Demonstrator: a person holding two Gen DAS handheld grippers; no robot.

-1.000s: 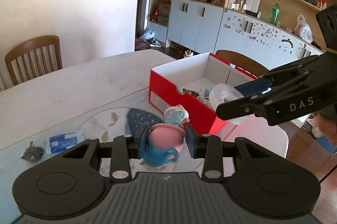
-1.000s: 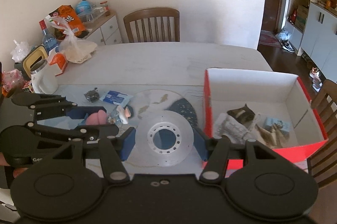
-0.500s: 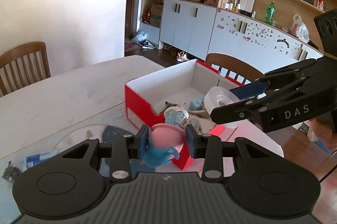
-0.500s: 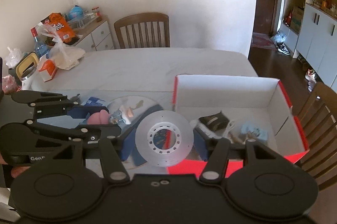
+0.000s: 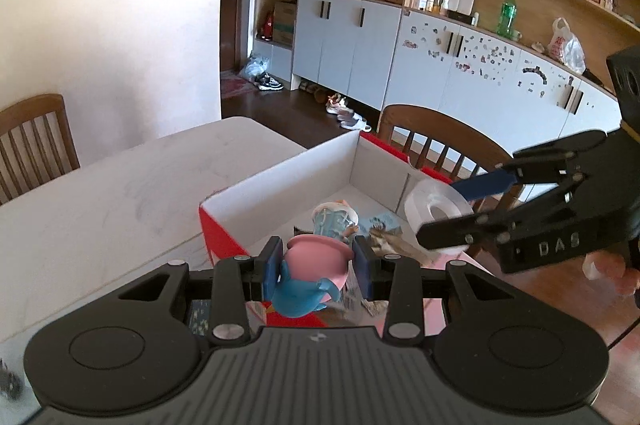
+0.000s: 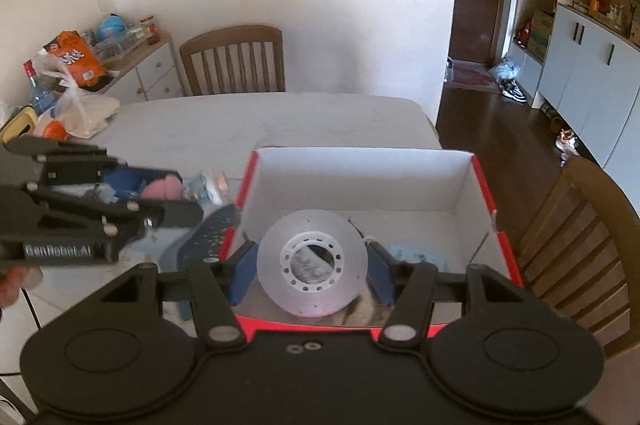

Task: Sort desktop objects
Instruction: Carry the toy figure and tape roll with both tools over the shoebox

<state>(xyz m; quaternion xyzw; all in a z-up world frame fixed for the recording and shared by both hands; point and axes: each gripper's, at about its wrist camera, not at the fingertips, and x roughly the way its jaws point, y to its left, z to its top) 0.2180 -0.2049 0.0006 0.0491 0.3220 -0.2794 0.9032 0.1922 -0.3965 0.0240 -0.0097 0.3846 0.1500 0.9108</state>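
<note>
My left gripper (image 5: 316, 267) is shut on a pink and blue toy figure (image 5: 312, 277) and holds it over the near left corner of the red shoebox (image 5: 280, 185). The right gripper (image 6: 310, 275) is shut on a roll of clear tape (image 6: 311, 267) held above the red shoebox (image 6: 486, 185). In the left wrist view the tape roll (image 5: 436, 213) and the right gripper (image 5: 460, 209) hang over the box's right side. From the right wrist view, the left gripper (image 6: 188, 197) with the toy figure (image 6: 162, 187) sits just left of the box. Papers and packets lie inside the box.
Wooden chairs (image 6: 234, 59) (image 5: 448, 141) stand at the far side and beside the box. The white table (image 6: 280, 121) carries a dark patterned mat (image 6: 212, 233) left of the box and bags and bottles (image 6: 76, 81) at the far left. Cabinets (image 5: 440, 61) line the room's wall.
Both grippers have moved toward and over the red box with their loads; the tape roll went from left of the box to above its inside. The toy now hangs at the box's corner.
</note>
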